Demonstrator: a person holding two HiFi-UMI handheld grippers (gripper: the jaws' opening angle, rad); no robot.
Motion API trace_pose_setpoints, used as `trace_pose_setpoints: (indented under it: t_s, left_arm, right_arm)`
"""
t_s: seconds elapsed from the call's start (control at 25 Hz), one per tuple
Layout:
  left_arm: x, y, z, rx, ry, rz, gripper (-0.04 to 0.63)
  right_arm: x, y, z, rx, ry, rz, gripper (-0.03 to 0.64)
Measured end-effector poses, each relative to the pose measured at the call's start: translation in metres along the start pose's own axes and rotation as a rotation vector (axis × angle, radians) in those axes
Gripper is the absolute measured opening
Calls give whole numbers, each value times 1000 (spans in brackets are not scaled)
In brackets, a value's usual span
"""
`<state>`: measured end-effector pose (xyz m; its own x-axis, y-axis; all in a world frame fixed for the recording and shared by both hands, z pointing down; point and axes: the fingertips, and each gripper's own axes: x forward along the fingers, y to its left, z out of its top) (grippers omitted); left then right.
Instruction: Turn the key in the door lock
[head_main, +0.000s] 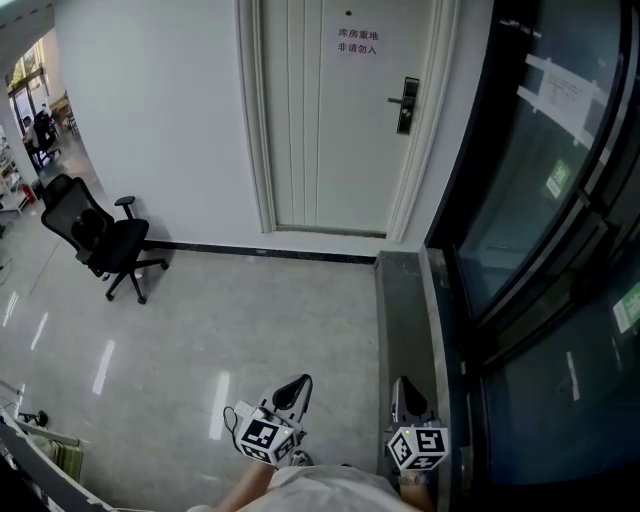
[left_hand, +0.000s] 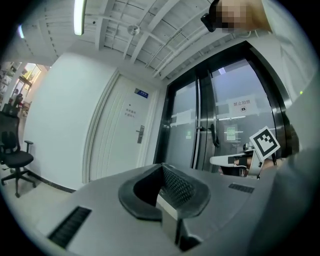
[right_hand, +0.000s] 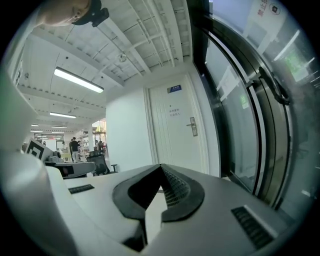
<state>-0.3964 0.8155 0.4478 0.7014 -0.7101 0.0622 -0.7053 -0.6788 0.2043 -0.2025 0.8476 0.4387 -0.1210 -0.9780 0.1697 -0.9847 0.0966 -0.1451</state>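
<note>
Door lock (head_main: 405, 105) seen well ahead of both grippers. Right gripper (head_main: 404, 388) placed nearer lock, left gripper (head_main: 298, 388) farther. Both sets of fingers closed, empty. No key discerned.

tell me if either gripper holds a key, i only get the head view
Observer: No. The left gripper shows jaws together in its own view, with nothing between them.
Operator: and the right one
Observer: The right gripper is also shut and empty, with the door ahead of it.
Operator: anything above the door
Observer: A small blue sign sits over the frame, which is cut off in your view.
</note>
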Motion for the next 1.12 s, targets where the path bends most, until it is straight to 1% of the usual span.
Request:
trace_pose_setpoints:
  t_s: [0.16,0.28,0.36,0.52,0.6,0.68,0.8,0.96,1.12]
  left_arm:
    - [10,-37,-1,9,0,-36,6]
    - [18,-61,-8,28,15,-48,6]
    - [19,-68,-10,29,20,-37,6]
    - [13,-80,-4,61,-6,-13,6]
    - [13,-90,-8,73,-12,-6,6]
    - [15,-97,-15,64,-8,2,6]
    - [21,-101,-24,52,7,6,6]
    - [33,-97,-22,57,11,-6,6]
    - [58,-74,-21,47,3,-6,6]
  right_arm:
    - [-22,-28,4,-11,-34,-54,2]
    - [-40,-46,3,6,-55,-67,2]
    - [-49,-47,4,31,-75,-40,2]
    - [-62,-35,5,36,-92,67,2]
    - [-69,-37,0,27,-84,90,2]
    - [-74,-42,-7,17,-68,93,2]
    - [-74,-50,-12,5,-55,93,2]
    - [-61,-60,-12,9,-43,83,2]
    - [-32,-70,-15,-1,-23,52,2]
